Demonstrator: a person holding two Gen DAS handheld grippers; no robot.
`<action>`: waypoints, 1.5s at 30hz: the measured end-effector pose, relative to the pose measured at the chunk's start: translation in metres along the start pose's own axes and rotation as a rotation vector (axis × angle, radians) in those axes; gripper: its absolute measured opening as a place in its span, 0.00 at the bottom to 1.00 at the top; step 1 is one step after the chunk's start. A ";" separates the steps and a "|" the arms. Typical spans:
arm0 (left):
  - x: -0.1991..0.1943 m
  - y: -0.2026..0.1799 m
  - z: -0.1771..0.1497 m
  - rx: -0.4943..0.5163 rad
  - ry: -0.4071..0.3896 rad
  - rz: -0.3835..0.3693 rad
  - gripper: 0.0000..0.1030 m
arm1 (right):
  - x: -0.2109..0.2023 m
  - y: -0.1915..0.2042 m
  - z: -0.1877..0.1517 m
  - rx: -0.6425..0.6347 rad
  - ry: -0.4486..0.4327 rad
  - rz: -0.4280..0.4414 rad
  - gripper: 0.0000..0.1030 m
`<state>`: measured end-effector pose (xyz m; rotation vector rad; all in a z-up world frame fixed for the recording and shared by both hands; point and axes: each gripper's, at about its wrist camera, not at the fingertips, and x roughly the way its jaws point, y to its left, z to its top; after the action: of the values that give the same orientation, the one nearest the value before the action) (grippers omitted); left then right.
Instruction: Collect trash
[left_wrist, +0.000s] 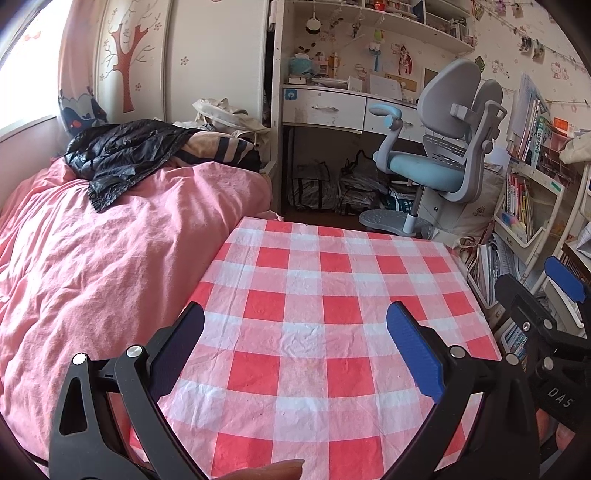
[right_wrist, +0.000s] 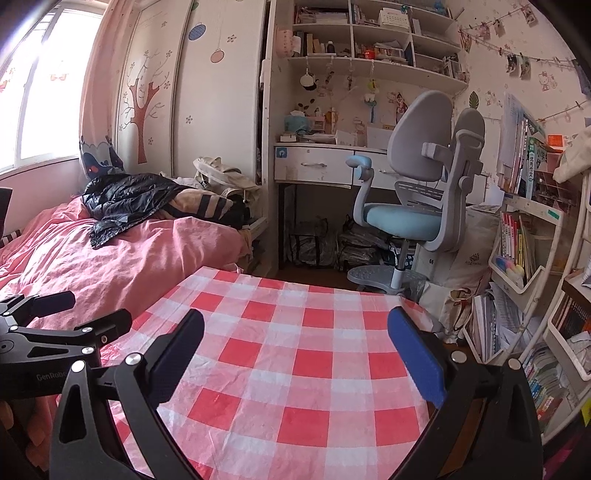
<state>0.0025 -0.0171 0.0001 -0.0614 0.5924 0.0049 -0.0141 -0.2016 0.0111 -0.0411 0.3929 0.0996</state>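
- The left gripper (left_wrist: 295, 325) points toward 12 o'clock, its jaws spread wide with nothing between them.
- The right gripper (right_wrist: 295, 328) points the same way, jaws equally wide and empty.
- A fingertip (left_wrist: 273, 470) shows at 6 o'clock in the left wrist view.

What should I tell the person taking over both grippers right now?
Left hand-held gripper: open, empty, over the red-and-white checked tablecloth.
Right hand-held gripper: open, empty, over the same cloth.
No trash shows on the cloth. A crumpled black plastic bag lies on the pink quilt on the bed, possibly for trash.
Done: cannot tell.
Left: find trash to collect.
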 end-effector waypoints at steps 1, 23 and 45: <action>0.000 0.000 0.000 -0.002 0.001 0.000 0.93 | 0.001 0.000 0.000 0.001 0.001 0.001 0.93; 0.008 0.001 0.000 -0.002 0.000 0.031 0.93 | 0.009 0.003 0.000 0.003 0.018 0.022 0.93; 0.010 0.004 0.001 0.002 0.000 0.040 0.93 | 0.012 0.007 -0.002 -0.004 0.022 0.023 0.93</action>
<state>0.0113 -0.0132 -0.0053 -0.0477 0.5938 0.0433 -0.0046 -0.1937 0.0045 -0.0421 0.4147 0.1232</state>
